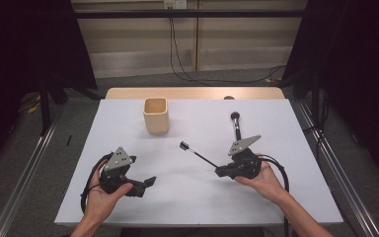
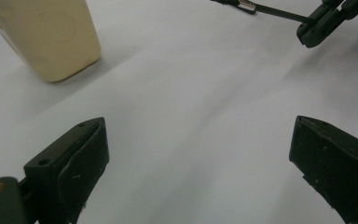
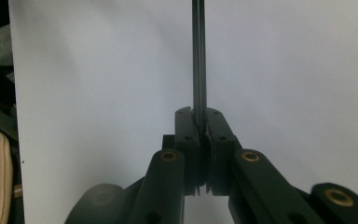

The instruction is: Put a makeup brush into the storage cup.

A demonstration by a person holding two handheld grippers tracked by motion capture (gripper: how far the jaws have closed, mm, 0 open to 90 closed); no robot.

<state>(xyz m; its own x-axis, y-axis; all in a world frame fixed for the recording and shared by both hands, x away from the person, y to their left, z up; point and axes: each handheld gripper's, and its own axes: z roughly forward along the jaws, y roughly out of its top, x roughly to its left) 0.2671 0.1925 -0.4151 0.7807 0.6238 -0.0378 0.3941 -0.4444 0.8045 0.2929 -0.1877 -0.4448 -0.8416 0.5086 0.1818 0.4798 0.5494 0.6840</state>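
Note:
A beige cup (image 1: 156, 115) stands upright on the white table (image 1: 128, 207) toward the back left; it appears again as the cup (image 2: 51, 37) in the left gripper view. My right gripper (image 1: 220, 171) is shut on the handle of a thin black brush (image 1: 197, 154), which points left and away, tip just above the table. In the right gripper view the brush handle (image 3: 199, 56) runs straight up from the closed right gripper (image 3: 199, 116). My left gripper (image 1: 147, 183) is open with nothing in it, low over the front left; its jaws frame bare table around the left gripper (image 2: 198, 154).
A second brush (image 1: 236, 126) with a round dark head lies on the table behind the right hand, partly behind the gripper's grey plate. The right gripper's jaws (image 2: 319, 25) and the held brush (image 2: 270, 9) show far off in the left gripper view. Cables trail off the front edge.

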